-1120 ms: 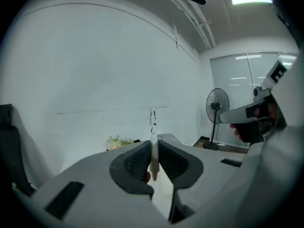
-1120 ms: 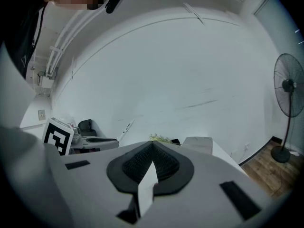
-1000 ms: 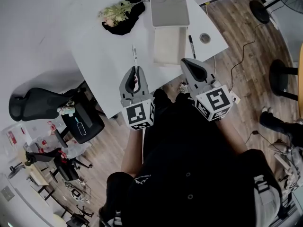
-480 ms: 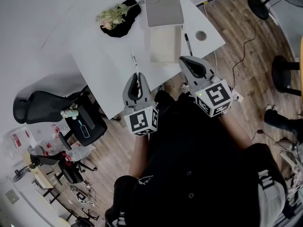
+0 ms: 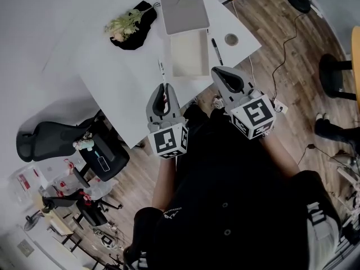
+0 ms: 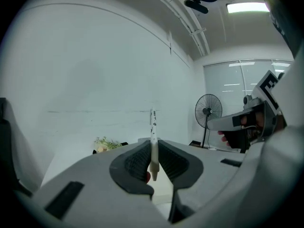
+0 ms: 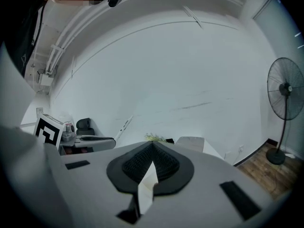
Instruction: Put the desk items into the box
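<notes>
Nearest you, your left gripper (image 5: 163,94) has its jaws clamped on a white pen (image 5: 161,71). In the left gripper view the pen (image 6: 152,132) stands upright between the ribbed pads, its lower tip showing just below them and its upper end rising well above them. Your right gripper (image 5: 220,75) is level with the left one and a little apart from it. In the right gripper view its jaws (image 7: 153,150) meet at the tips with nothing between them, and only a pale wedge shows through the gap lower down. Both grippers sit at the near edge of the white desk (image 5: 112,66). The pen's free end points over the desk and stops just to the left of the near corner of the open box (image 5: 188,52). That box shows a pale inside. A black pen (image 5: 215,44) lies on the desk just beside its right wall, and a small round item (image 5: 231,39), too small to tell, is a little further right. A grey lid (image 5: 184,10) lies flat just beyond the box, touching its far end. Left of the lid, a plant (image 5: 125,22) rests on a black cloth (image 5: 135,35). Off the desk to your left stands a black office chair (image 5: 50,136).
</notes>
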